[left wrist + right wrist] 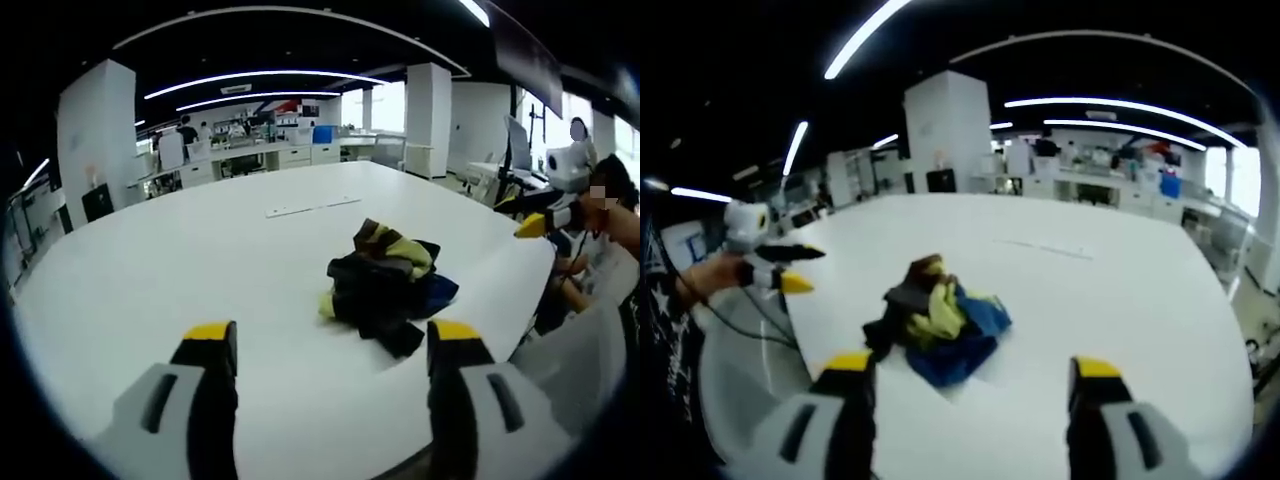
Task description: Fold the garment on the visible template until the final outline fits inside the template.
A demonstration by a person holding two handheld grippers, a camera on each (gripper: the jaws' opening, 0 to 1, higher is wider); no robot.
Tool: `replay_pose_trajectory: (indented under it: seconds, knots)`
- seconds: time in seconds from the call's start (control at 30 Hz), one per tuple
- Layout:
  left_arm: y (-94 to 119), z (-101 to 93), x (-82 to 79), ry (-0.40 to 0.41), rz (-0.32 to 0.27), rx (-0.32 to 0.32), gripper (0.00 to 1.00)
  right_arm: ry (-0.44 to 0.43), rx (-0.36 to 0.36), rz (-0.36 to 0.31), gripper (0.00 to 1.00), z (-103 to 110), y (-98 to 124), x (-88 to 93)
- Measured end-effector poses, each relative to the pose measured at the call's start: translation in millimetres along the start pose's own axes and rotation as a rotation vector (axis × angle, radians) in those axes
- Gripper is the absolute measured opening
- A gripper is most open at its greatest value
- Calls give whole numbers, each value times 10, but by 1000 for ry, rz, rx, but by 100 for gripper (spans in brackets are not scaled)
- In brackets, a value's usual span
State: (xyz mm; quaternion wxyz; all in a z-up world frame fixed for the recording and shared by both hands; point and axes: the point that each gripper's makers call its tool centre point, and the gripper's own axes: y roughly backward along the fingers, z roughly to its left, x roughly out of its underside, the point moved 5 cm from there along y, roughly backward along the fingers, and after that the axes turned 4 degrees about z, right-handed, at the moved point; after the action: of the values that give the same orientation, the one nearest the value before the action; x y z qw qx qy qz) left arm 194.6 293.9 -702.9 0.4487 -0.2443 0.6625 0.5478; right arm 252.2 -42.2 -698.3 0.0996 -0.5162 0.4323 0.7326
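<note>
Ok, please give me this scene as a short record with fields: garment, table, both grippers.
garment: crumpled multicolour pile, not folded yet, lying on the table
table: large and white, thin light strips lying beyond the garment
left gripper: open, holds nothing, short of the garment
right gripper: open, holds nothing, short of the garment

bright ceiling strips (pixel 260 78) light the white worktop (pixel 200 260) evenly; windows (pixel 390 105) glare; soft focus; fisheye bends edges

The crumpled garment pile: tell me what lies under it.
The garment pile sits directly on the white table, bare white all around it. Whatever lies beneath the heap, template included, is covered by the cloth and cannot be seen.
</note>
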Motion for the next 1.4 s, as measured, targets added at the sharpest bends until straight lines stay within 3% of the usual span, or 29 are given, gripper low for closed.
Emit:
replay_pose_trajectory:
  seconds: [0.63, 1.1, 1.4]
  knots:
    - [-125, -61, -29, -27, 1, 66, 65, 3, -14, -7, 68, 35, -75, -47]
    - [-287, -330, -162, -86, 15, 163, 49, 39, -81, 5, 57, 98, -310, -155]
    - [-398, -504, -232, -99, 16, 226, 38, 53, -119, 18, 43, 94, -538, -178]
